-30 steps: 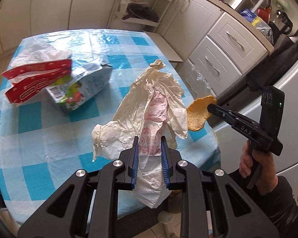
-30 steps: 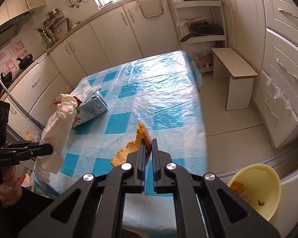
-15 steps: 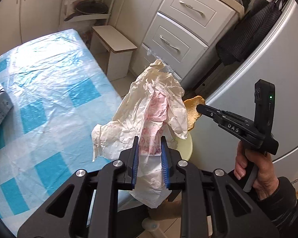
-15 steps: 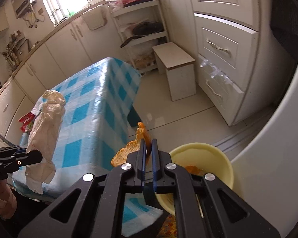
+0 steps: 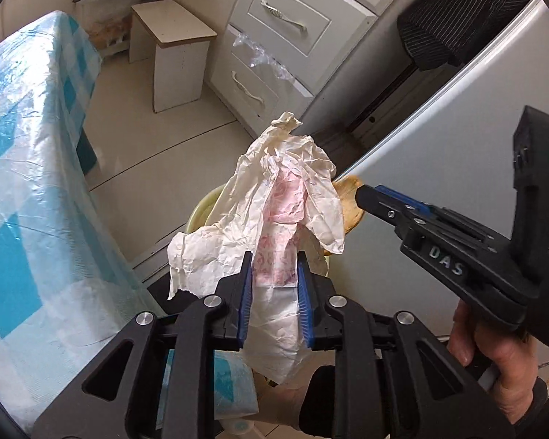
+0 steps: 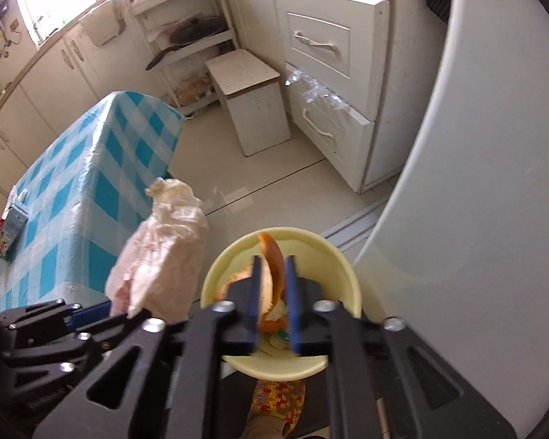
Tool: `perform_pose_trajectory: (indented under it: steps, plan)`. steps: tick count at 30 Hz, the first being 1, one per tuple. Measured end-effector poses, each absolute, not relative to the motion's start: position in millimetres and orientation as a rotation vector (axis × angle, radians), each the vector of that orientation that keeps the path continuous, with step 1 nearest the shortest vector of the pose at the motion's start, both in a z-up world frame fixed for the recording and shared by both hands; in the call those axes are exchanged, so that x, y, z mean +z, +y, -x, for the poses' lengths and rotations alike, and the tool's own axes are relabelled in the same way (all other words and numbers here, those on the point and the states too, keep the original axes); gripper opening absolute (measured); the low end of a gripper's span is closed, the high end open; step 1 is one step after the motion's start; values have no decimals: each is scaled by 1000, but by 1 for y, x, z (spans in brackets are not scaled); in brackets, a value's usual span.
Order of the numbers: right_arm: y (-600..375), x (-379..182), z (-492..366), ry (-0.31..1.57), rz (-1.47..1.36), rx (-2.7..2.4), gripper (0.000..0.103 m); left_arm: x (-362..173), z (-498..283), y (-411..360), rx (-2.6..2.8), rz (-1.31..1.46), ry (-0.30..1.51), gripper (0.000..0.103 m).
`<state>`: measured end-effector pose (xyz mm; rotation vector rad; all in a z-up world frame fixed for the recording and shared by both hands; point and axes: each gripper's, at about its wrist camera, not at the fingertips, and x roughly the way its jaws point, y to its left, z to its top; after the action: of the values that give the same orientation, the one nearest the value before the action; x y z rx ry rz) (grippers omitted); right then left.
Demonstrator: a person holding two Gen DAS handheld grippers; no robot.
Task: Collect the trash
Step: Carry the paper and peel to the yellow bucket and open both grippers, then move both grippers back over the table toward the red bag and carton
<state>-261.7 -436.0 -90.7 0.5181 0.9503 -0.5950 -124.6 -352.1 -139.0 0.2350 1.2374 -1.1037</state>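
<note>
Now both tongs point(image 5: 274, 285) point(image 6: 272, 294) opening, tilted down over bin point(image 6: 333, 252) w/ paper point(image 5: 274, 197) & peel point(image 6: 272, 256) between.

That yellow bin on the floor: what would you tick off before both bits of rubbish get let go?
1. Round pale yellow plastic bin under the right gripper: ok.
2. Curled orange peel between the right jaws, which are opening, directly over the bin: ok.
3. Crumpled white paper wrapper with pink print clamped in the left gripper, whose jaws are opening: ok.
4. Wrapper over the bin mouth: cannot tell; it hides most of the rim.
5. Room in the bin: ok, scraps only at the bottom.
</note>
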Motion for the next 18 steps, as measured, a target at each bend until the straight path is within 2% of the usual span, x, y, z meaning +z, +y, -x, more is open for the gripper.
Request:
perform_pose_trajectory:
  steps: [1, 3, 5, 7, 12, 18]
  plan:
    - [-438, -90, 264, 940, -520, -608, 38, -143, 126, -355, -1096, -240, 1246, 34]
    - [-442, -87, 268, 914, -532, -621, 38, -151, 129, -362, -1076, -252, 1254, 44]
    - [-444, -85, 272, 890, -547, -624, 39, -152, 131, -362, -1073, -256, 1258, 47]
    - [-445, -82, 272, 858, -557, -613, 44, -148, 138, -360, -1078, -275, 1236, 56]
    - [-445, -73, 271, 795, -567, -596, 51, -129, 146, -358, -1052, -340, 1144, 65]
    - [-444, -67, 269, 769, -581, -583, 53, -108, 157, -344, -1006, -415, 1024, 68]
